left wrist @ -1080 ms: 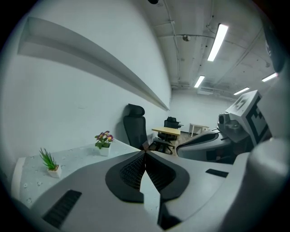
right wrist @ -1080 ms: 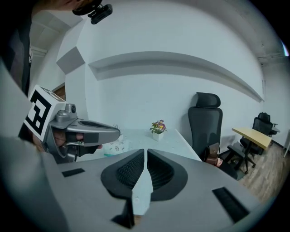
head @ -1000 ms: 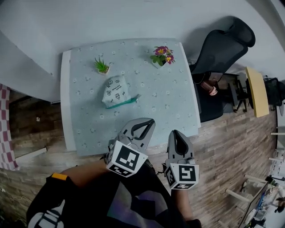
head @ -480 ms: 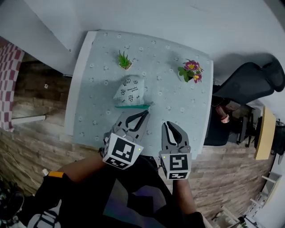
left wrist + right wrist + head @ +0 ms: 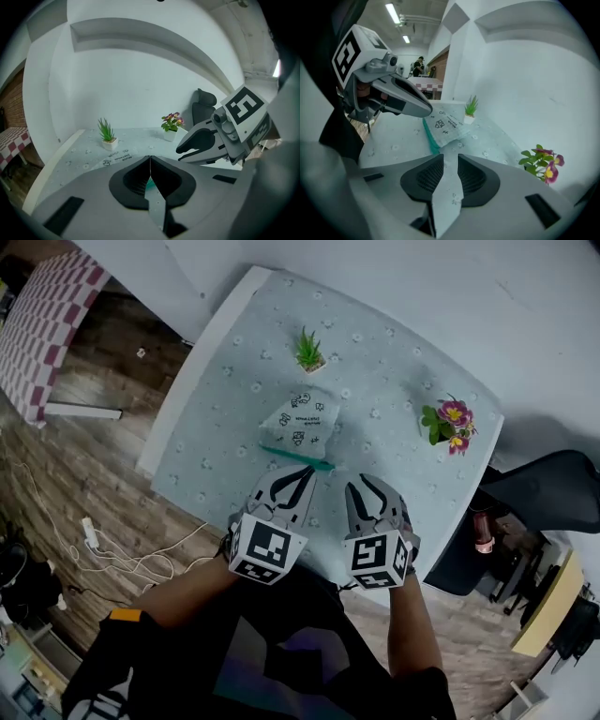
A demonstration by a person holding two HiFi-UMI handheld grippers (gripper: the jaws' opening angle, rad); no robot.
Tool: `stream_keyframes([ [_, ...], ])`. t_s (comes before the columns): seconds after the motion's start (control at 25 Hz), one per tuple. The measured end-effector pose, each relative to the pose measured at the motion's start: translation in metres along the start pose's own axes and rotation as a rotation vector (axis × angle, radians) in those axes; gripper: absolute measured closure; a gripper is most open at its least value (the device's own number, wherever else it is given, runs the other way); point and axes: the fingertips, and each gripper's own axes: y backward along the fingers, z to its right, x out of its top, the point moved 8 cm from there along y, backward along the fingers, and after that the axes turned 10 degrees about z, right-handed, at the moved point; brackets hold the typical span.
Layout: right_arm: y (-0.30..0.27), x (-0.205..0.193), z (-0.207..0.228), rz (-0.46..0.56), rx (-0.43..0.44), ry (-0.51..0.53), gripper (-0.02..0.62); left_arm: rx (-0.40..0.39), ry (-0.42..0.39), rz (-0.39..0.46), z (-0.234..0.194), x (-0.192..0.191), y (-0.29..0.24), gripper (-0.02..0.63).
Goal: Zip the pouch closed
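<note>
**Item 1. Bench** point(image 5: 375, 362): covered in pale blue-green cloth with a small flower print. It runs slantwise across the head view, over a wooden floor point(image 5: 94, 456).

**Item 2. Pouch** point(image 5: 302, 421): white fabric with small dark printed motifs, lying flat near the middle of the bench. A teal zip edge point(image 5: 292, 455) runs along its 6 o'clock side, nearest the person. In the right gripper view it lies at 12 o'clock beyond the claw, teal edge toward the camera.

**Item 3. Left claw** point(image 5: 304, 472): jaws brought together, tips meeting, nothing clamped between them. It sits at 6 o'clock from the pouch, with its tips just beside the zip edge; contact cannot be made out. A sliver of teal shows behind the closed jaws in the left gripper view.

**Item 4. Right claw** point(image 5: 367, 486): jaws a little apart, with only bench cloth visible in the gap. It is at 3 o'clock from the left claw, near it, and at 5 o'clock from the pouch.

**Item 5. Green spiky plant** point(image 5: 308, 350): in a white pot, upright, at 12 o'clock from the pouch, apart from it.

**Item 6. Flowering plant** point(image 5: 448, 422): pink and purple blooms, white pot, at 3 o'clock from the pouch, well apart.

**Item 7. Black office chair** point(image 5: 553, 504): off the bench, at 4 o'clock.
</note>
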Motion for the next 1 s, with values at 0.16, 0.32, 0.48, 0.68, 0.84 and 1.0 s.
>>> stream_keyframes([
  [0.16,-0.023,-0.009,-0.008,-0.049,0.089,0.128,0.495,0.015,0.03,-0.039,-0.003,-0.025,-0.003,0.595],
  [0.32,-0.039,-0.016,-0.017,-0.111,0.115,0.261,0.489,-0.007,0.025,-0.073,-0.002,-0.044,-0.008,0.594],
  [0.48,-0.05,-0.021,-0.015,-0.15,0.118,0.335,0.489,-0.028,0.006,-0.083,0.0,-0.053,-0.015,0.594],
  [0.68,-0.06,-0.022,-0.014,-0.175,0.148,0.399,0.489,-0.038,0.019,-0.099,0.002,-0.061,-0.017,0.594],
  [0.84,-0.069,-0.024,-0.019,-0.202,0.187,0.446,0.492,-0.042,0.024,-0.111,0.001,-0.063,-0.016,0.594],
  [1.0,-0.067,-0.019,-0.021,-0.2,0.207,0.432,0.56,-0.055,0.017,-0.112,-0.002,-0.061,-0.015,0.594],
])
